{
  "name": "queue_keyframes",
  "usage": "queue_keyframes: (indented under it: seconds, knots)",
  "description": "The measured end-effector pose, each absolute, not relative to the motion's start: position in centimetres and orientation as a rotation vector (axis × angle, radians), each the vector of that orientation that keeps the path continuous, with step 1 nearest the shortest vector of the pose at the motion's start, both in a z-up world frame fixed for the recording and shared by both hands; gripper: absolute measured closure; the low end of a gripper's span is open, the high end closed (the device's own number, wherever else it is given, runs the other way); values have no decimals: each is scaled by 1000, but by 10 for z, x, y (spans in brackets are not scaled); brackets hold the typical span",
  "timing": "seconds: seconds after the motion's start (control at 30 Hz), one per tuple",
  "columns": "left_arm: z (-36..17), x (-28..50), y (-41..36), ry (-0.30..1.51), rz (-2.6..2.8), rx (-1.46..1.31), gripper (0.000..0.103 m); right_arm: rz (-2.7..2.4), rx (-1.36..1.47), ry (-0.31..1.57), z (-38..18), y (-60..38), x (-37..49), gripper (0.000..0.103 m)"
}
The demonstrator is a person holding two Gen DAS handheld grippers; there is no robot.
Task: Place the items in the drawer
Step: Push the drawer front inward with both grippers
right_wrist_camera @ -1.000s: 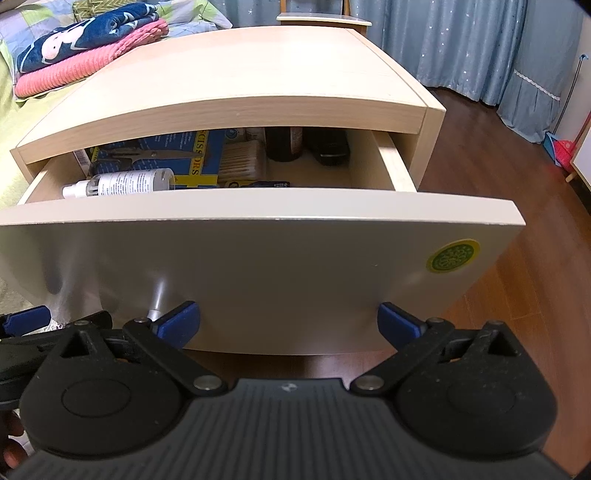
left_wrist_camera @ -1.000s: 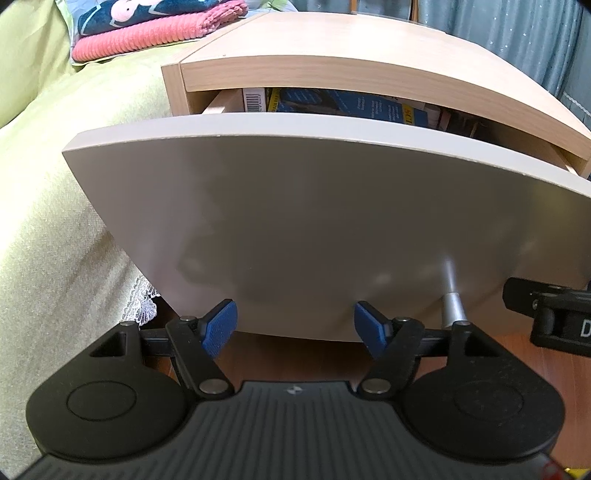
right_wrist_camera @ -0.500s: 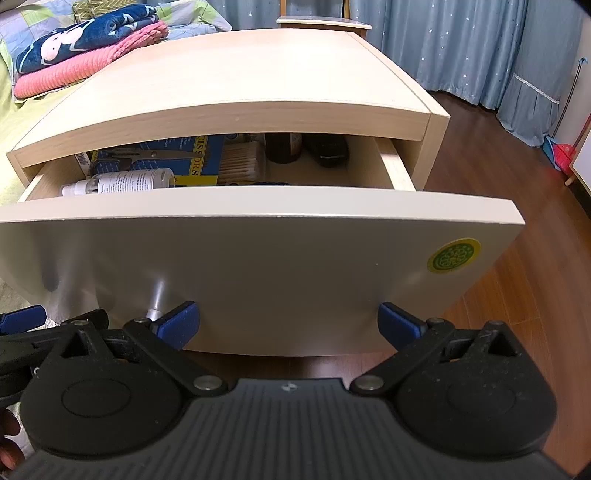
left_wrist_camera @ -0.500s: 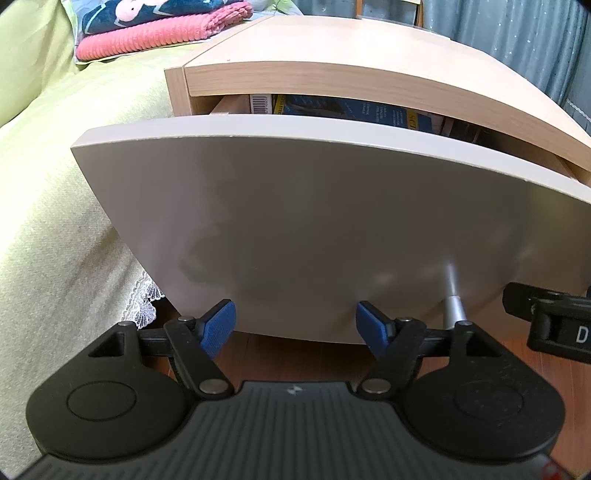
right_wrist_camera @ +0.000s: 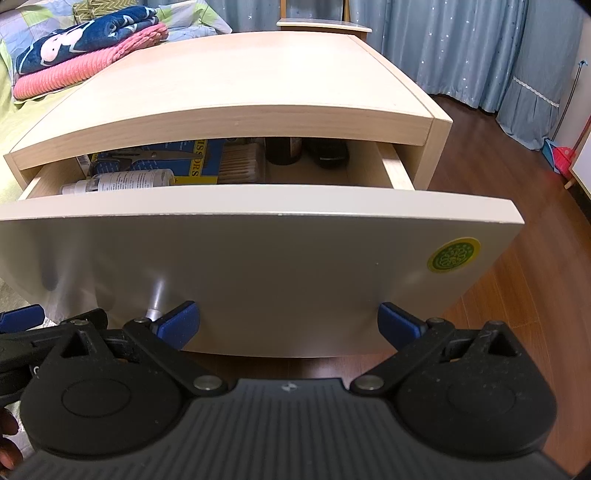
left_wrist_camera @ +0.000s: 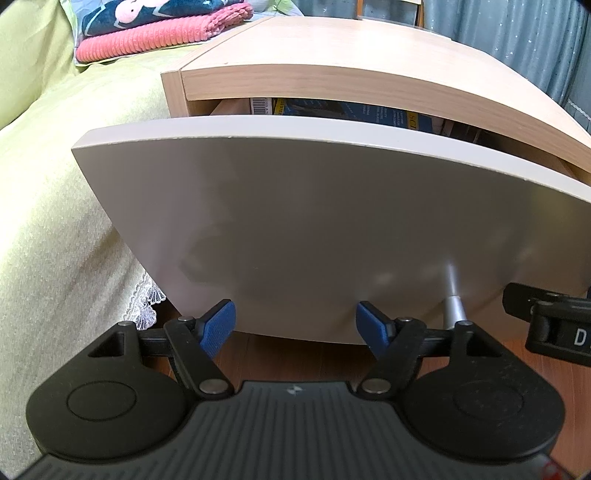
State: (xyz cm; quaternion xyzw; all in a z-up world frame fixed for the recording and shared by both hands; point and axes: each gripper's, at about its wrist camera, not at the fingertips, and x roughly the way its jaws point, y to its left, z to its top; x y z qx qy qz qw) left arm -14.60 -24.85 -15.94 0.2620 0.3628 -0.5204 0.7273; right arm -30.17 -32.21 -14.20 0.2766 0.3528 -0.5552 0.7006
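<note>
The nightstand [right_wrist_camera: 240, 74] has its drawer partly pulled out. The pale drawer front [left_wrist_camera: 314, 221] [right_wrist_camera: 258, 266] fills both views. My left gripper [left_wrist_camera: 295, 317] is open, its blue pads at the front's lower edge, left of the metal handle post [left_wrist_camera: 454, 310]. My right gripper [right_wrist_camera: 288, 317] is open too, at the same edge and right of the post [right_wrist_camera: 155, 306]. Inside lie a white spray bottle [right_wrist_camera: 122, 181], a blue scissors pack [right_wrist_camera: 177, 158], a cotton swab box [right_wrist_camera: 240, 164], a dark bottle [right_wrist_camera: 282, 149] and a black item [right_wrist_camera: 328, 153].
A bed with a green cover [left_wrist_camera: 55, 184] runs along the left of the nightstand, with folded blankets [left_wrist_camera: 155, 33] on it. Wood floor [right_wrist_camera: 535, 295] lies to the right, with blue curtains [right_wrist_camera: 461, 44] behind. A green round sticker [right_wrist_camera: 452, 254] marks the front's right end.
The drawer front has slid slightly toward the cabinet, and both grippers have kept their place at its lower edge. Both stay open.
</note>
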Motion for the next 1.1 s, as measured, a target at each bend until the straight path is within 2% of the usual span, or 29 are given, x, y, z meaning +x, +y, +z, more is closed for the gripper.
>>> queue_keyframes:
  seconds: [1.1]
  knots:
    - [-158,-149,-258,785,-1148,575,29,-1245,590,776,-145,-322,-300,1]
